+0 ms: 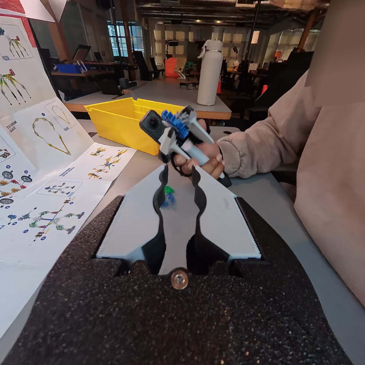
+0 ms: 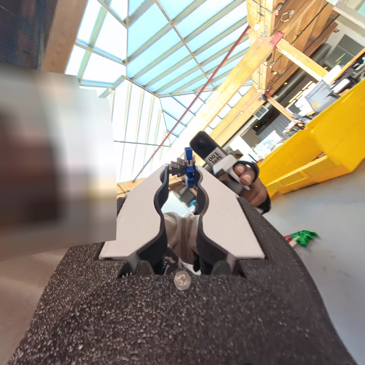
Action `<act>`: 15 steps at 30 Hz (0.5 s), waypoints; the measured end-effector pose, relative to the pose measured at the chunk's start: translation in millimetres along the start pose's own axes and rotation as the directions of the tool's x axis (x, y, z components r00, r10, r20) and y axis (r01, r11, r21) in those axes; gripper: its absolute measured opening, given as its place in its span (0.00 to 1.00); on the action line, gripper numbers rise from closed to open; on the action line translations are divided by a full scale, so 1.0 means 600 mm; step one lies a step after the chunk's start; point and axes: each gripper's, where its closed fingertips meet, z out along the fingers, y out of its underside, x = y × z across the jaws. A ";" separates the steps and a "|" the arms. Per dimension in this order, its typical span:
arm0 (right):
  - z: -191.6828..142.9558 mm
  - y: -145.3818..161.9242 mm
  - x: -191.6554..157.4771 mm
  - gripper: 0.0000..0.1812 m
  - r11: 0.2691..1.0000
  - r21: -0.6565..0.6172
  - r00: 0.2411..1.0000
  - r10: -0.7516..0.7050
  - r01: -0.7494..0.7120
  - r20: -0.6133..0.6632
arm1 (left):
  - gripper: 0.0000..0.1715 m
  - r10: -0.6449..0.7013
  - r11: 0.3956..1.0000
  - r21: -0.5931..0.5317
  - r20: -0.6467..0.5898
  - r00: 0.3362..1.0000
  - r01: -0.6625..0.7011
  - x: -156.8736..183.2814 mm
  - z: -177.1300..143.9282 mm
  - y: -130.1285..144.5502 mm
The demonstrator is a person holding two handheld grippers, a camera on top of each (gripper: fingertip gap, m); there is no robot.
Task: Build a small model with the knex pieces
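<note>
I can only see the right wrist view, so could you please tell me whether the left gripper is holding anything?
Observer: No, the left gripper is open and empty. A green and blue piece lies on the table ahead of it.
Operator: Thank you. What lies beside the yellow bin?
Observer: Printed instruction sheets are spread beside the yellow bin.
Operator: And behind it?
Observer: A white bottle stands upright on the farther table.
</note>
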 end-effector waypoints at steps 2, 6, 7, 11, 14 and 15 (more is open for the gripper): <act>0.000 0.010 0.017 0.12 0.992 -0.068 0.990 -0.109 0.103 -0.091 | 0.13 -0.064 0.997 0.050 0.019 0.998 0.063 -0.006 0.003 -0.010; 0.001 0.027 0.034 0.12 0.897 -0.239 0.885 -0.420 0.371 -0.203 | 0.13 -0.171 0.983 0.079 0.039 0.984 0.168 -0.021 0.007 -0.003; 0.002 0.033 0.034 0.13 0.848 -0.288 0.836 -0.509 0.445 -0.205 | 0.13 -0.181 0.981 0.079 0.027 0.983 0.178 -0.019 0.009 -0.002; 0.009 0.058 0.029 0.13 0.612 -0.466 0.626 -0.766 0.639 -0.146 | 0.13 -0.146 0.987 0.060 -0.007 0.989 0.146 0.002 0.018 -0.004; 0.012 0.065 0.026 0.13 0.422 -0.552 0.451 -0.888 0.719 -0.093 | 0.13 -0.092 0.995 0.034 -0.027 0.995 0.093 0.019 0.024 -0.002; 0.011 0.062 0.026 0.12 0.340 -0.579 0.366 -0.928 0.741 -0.075 | 0.13 -0.082 0.996 0.028 -0.023 0.996 0.082 0.021 0.025 -0.001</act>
